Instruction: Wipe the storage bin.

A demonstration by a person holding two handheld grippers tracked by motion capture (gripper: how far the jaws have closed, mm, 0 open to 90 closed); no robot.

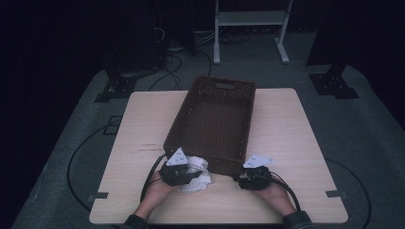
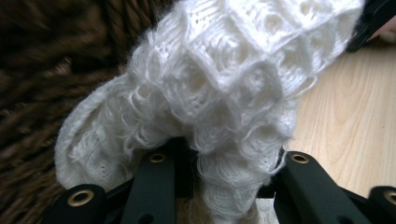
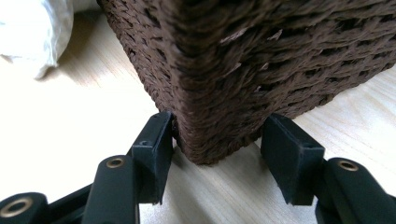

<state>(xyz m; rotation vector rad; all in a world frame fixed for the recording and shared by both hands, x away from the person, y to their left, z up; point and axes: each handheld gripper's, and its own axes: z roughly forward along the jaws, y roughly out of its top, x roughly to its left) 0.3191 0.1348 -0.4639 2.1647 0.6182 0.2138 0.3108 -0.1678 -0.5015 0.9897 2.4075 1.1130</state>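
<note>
Black jaws of the left gripper [image 2: 224,186] clamp the white knit [image 2: 219,93], seemingly bound for the basket [image 1: 215,119]; the right gripper [image 3: 217,154] straddles its corner, jaws apart, probably steadying it.

A brown basket [image 1: 215,119] of rough woven wicker is seen on a pale, smooth wood-grain tabletop [image 1: 296,143]. A white cloth [image 2: 224,84] is shown as fuzzy open knit. The fingers [image 3: 289,158] are matt black plastic.
</note>
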